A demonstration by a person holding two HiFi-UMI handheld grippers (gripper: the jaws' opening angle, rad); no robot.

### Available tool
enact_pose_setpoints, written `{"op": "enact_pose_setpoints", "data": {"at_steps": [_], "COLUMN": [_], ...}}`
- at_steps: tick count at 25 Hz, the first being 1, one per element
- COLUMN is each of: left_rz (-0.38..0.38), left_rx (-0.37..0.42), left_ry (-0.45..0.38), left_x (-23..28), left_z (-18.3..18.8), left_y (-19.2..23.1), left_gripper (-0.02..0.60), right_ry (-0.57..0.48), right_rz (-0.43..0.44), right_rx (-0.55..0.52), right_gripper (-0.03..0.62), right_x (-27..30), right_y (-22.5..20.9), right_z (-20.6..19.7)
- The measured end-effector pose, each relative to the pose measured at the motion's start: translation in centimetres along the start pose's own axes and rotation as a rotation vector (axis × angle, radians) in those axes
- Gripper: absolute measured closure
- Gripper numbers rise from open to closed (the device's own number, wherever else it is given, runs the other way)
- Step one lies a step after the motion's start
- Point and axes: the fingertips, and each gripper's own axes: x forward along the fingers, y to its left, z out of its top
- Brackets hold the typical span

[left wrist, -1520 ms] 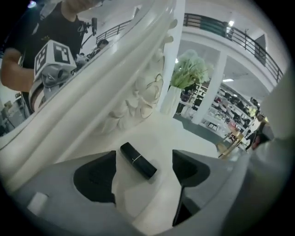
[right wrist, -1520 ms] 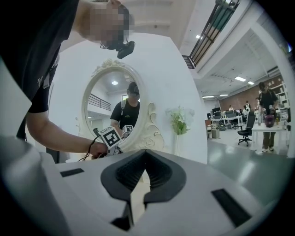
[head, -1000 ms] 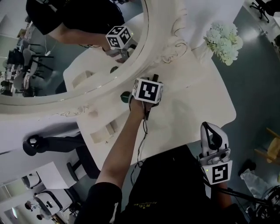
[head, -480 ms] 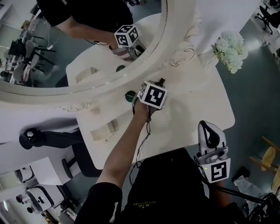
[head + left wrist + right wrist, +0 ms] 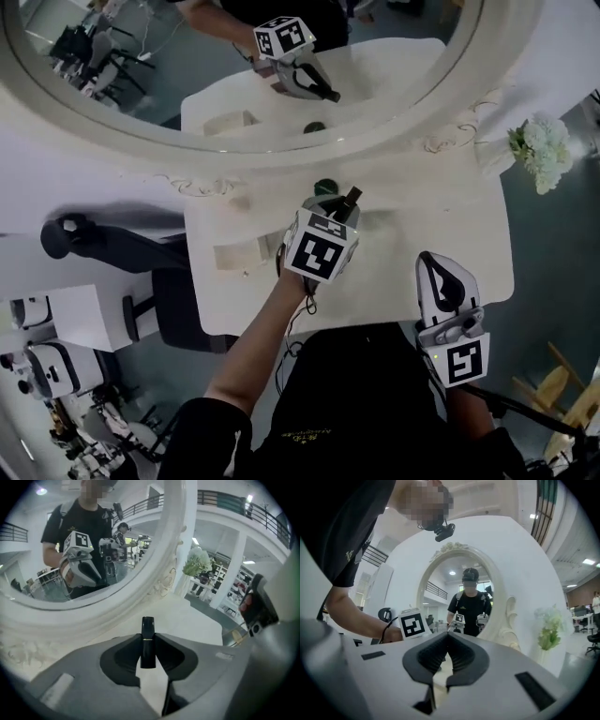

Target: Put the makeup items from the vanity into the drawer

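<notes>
Over the white counter (image 5: 427, 220), the left tongs (image 5: 148, 639) have just closed on a slim black tube (image 5: 148, 625). The right tongs (image 5: 447, 638) are closed, holding nothing.

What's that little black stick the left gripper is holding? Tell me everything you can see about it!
It is a slim black tube, smooth and shiny like plastic, with a thin gold ring near its middle, maybe a lipstick or mascara. The left gripper, whose jaws have just been closing, pinches it, and one end pokes out past the tips. It is held above the white vanity top, and only the gripper seems to touch it.
</notes>
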Motion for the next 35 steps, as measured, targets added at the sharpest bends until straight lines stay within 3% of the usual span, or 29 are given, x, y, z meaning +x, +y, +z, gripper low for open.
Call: {"op": "enact_pose_setpoints", "data": {"at_steps": [9, 18, 22, 26, 35], "left_rz": [0.222, 0.379, 0.387, 0.371, 0.260], "left_rx": [-0.264, -0.505, -0.559, -0.566, -0.507], "left_ry": [-0.066, -0.089, -0.054, -0.009, 0.129], "left_x": [-12.7, -19.4, -18.9, -17.2, -12.5], "left_z": [-10.4, -21.1, -24.3, -26.1, -27.1], "left_y": [8.5, 12.9, 14.0, 15.6, 18.2], "left_gripper": [0.482, 0.480, 0.480, 0.480, 0.480], "right_ry": [-0.035, -0.033, -0.027, -0.014, 0.038], "right_rz": [0.333, 0.654, 0.739, 0.784, 0.774], "right_rx": [-0.026, -0.034, -0.038, -0.030, 0.002], "right_gripper": [0.592, 0.592, 0.592, 0.594, 0.592], "right_x": [7.4, 10.7, 11.6, 13.0, 13.8], "right_y": [11.8, 24.0, 27.3, 29.7, 29.3], "right_z": [1.8, 1.6, 0.8, -0.3, -2.6]}}
